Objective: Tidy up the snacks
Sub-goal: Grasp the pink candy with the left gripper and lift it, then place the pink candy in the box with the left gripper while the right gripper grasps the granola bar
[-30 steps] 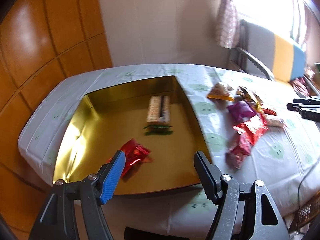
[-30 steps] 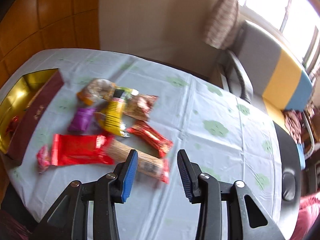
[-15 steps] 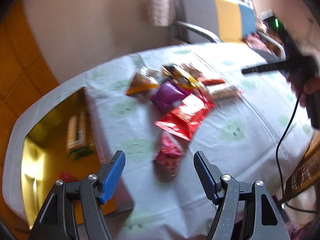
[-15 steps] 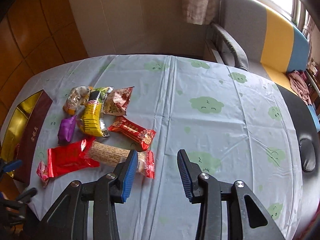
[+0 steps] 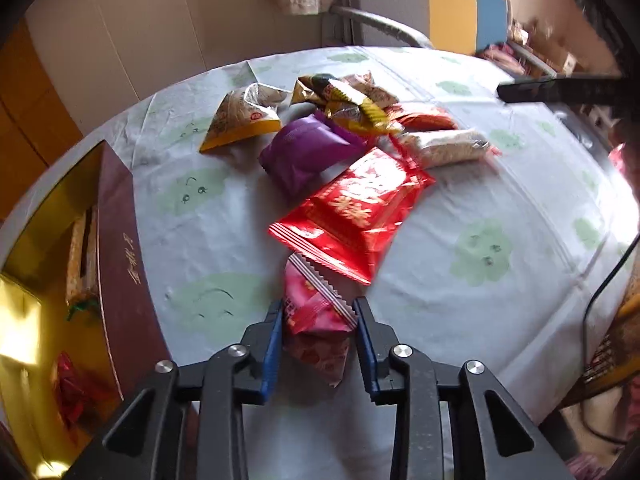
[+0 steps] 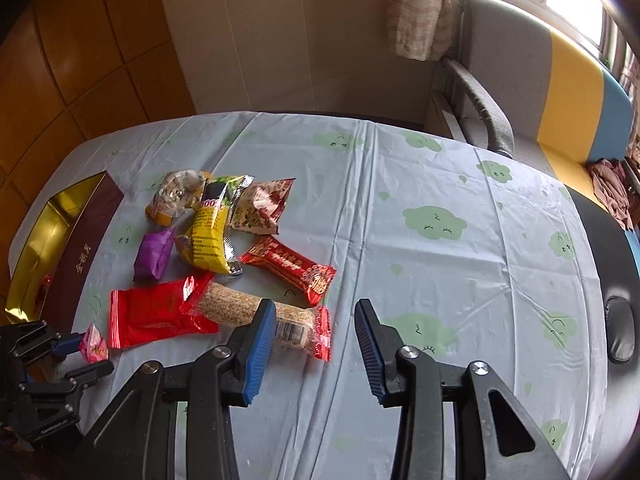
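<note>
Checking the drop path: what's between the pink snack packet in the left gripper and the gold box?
Only bare tablecloth, seen in the left wrist view; the pink snack packet has nothing lying between it and the gold box.

Both wrist cams are looking steeply down at the worktop [image 6: 440, 184]: left one sitting close over the snack pile [image 5: 344, 184], right one hanging farther back, both sharing that pile.

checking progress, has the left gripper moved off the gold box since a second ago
Yes. The left gripper has swung right, away from the gold box onto the tablecloth, its jaws shut on the pink snack packet.
</note>
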Demonstrator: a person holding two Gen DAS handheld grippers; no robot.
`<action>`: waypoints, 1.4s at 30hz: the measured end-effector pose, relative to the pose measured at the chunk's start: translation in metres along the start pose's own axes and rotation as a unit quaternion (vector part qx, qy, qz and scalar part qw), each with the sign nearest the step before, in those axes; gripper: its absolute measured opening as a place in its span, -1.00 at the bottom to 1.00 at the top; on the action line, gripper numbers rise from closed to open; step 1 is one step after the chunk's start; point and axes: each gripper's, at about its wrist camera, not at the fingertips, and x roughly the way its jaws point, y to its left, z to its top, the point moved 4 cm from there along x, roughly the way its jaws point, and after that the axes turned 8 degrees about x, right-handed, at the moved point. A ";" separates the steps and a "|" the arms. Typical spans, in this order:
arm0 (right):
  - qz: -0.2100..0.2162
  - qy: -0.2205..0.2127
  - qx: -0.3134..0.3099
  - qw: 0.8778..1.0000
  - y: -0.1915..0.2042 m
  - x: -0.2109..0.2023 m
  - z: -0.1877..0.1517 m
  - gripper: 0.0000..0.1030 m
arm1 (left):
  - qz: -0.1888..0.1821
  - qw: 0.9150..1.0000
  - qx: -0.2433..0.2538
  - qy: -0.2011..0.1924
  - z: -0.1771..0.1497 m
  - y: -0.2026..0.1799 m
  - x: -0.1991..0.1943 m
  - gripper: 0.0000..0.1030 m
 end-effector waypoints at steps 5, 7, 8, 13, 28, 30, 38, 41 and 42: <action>0.012 0.011 -0.004 1.000 0.003 0.004 -0.004 -0.20 | -0.047 0.998 0.022 -0.042 -0.009 -0.030 -0.030 -0.39; 0.036 0.020 -0.012 0.999 0.010 0.005 -0.007 -0.20 | -0.052 0.996 0.042 -0.051 -0.014 -0.043 -0.033 -0.38; 0.045 0.025 -0.021 0.998 0.015 0.006 -0.009 -0.19 | -0.050 0.996 0.050 -0.050 -0.017 -0.048 -0.031 -0.38; 0.025 0.030 -0.107 0.994 0.047 0.013 -0.023 -0.08 | -0.041 0.996 0.057 -0.049 -0.024 -0.052 -0.027 -0.38; -0.070 0.095 -0.302 0.946 0.084 0.067 -0.027 -0.29 | -0.055 0.998 0.015 -0.037 -0.029 -0.040 -0.012 -0.39; -0.048 0.096 -0.290 0.951 0.084 0.057 -0.032 -0.43 | -0.059 0.997 0.012 -0.039 -0.030 -0.039 -0.012 -0.40; -0.021 0.086 -0.243 0.966 0.070 0.038 -0.058 -0.43 | -0.072 0.995 -0.006 -0.065 -0.027 -0.030 -0.030 -0.43; -0.015 0.079 -0.230 0.970 0.067 0.040 -0.055 -0.43 | -0.082 0.993 -0.024 -0.086 -0.022 -0.019 -0.050 -0.43; -0.012 0.076 -0.225 0.971 0.066 0.040 -0.054 -0.43 | -0.087 0.991 -0.033 -0.093 -0.020 -0.013 -0.057 -0.43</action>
